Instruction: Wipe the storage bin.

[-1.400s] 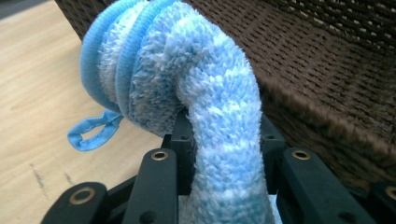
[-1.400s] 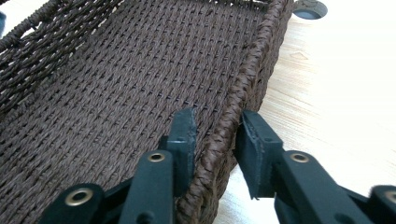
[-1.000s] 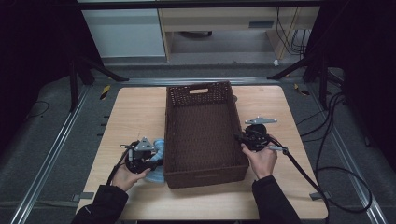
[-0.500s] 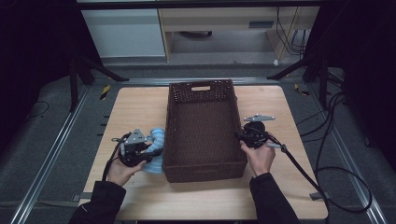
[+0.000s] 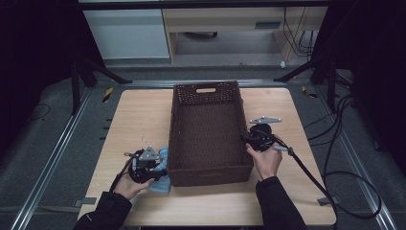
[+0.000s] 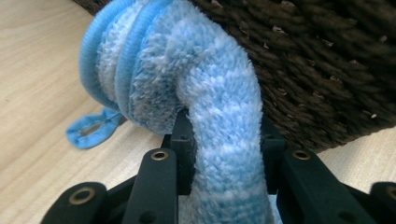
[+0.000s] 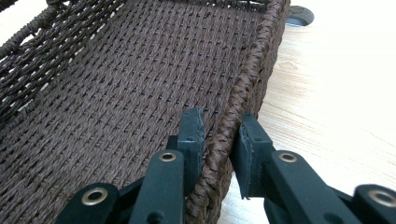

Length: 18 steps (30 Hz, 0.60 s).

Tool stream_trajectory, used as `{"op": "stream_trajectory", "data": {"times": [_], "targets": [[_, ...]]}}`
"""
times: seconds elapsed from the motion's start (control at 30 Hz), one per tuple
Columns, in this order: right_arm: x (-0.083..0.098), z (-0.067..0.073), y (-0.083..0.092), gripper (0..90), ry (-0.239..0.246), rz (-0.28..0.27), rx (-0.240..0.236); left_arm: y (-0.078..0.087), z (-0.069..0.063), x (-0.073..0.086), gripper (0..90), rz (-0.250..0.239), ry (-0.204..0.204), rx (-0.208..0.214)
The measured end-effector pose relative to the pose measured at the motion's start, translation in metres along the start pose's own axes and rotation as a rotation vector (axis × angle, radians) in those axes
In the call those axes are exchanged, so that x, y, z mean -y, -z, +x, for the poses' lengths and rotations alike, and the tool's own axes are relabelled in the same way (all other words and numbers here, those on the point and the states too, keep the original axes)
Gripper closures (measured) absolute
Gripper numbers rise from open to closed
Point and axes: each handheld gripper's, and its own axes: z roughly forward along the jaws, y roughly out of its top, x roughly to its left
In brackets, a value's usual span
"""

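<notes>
The basket (image 5: 207, 134) is dark brown wicker in a tight weave. The fluffy cloth (image 6: 205, 93) is mottled light blue and white with a plain blue trim. Pale wood grain covers the tabletop (image 5: 134, 120); both jaws are black.

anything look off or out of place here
Nothing spilled or damaged. The basket sits a bit askew on the table, its right rim pinched by the right gripper. The blue towel is bunched against the basket's outside wall, clamped in the left gripper.

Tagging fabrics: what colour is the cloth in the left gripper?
Light blue and white fluffy cloth, blue-edged; clearest in the left gripper view.
</notes>
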Motion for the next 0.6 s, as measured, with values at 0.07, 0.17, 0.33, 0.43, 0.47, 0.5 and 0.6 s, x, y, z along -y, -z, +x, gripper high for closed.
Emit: {"op": "stream_trajectory", "data": {"times": [0.07, 0.17, 0.33, 0.43, 0.47, 0.5, 0.6], "targets": [[0.0, 0.0, 0.0, 71.7, 0.005, 0.0, 0.001, 0.003, 0.001, 0.001, 67.6, -0.011, 0.011, 0.003], [0.002, 0.0, 0.003, 64.1, 0.02, -0.014, 0.007, 0.009, 0.001, 0.002, 67.5, -0.027, 0.015, -0.004], [0.005, 0.002, 0.016, 58.3, 0.033, -0.059, -0.007, 0.026, -0.001, 0.001, 67.5, -0.088, 0.025, -0.018], [0.009, 0.005, 0.02, 58.2, 0.046, -0.028, -0.021, 0.038, -0.005, 0.0, 67.6, -0.124, 0.02, -0.024], [0.011, 0.007, 0.019, 58.4, 0.051, -0.01, -0.024, 0.042, -0.006, 0.0, 67.6, -0.135, 0.019, -0.026], [0.012, 0.008, 0.018, 59.2, 0.052, 0.005, -0.025, 0.046, -0.008, 0.0, 67.5, -0.147, 0.018, -0.027], [0.015, 0.009, 0.014, 66.3, 0.041, 0.044, -0.023, 0.053, -0.013, -0.002, 67.5, -0.165, 0.006, -0.035]]}}
